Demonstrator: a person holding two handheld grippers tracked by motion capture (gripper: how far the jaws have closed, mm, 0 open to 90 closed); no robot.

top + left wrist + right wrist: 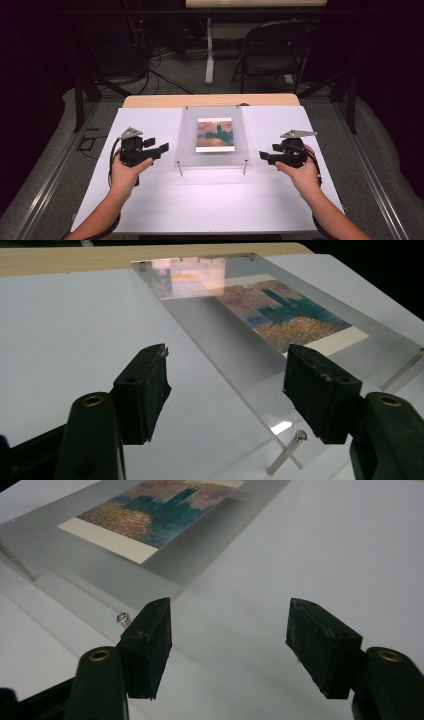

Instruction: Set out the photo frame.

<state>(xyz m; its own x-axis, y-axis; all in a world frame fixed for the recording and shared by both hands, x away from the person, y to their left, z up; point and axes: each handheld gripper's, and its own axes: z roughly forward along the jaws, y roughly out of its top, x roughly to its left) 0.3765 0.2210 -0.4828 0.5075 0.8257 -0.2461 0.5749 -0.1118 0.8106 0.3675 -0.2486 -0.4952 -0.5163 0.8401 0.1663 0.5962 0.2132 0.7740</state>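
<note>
acrylic frame [212,136] on white board [150,200], flanked by gaping tongs.

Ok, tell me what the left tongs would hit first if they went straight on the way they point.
Probably the left edge of the clear acrylic frame: it runs between the open jaws of the left tongs, with a near-corner metal standoff pin by the right-hand jaw. Depth is hard to judge.

No text, label or number can be read anywhere — the print [215,134] bears only paint.
</note>
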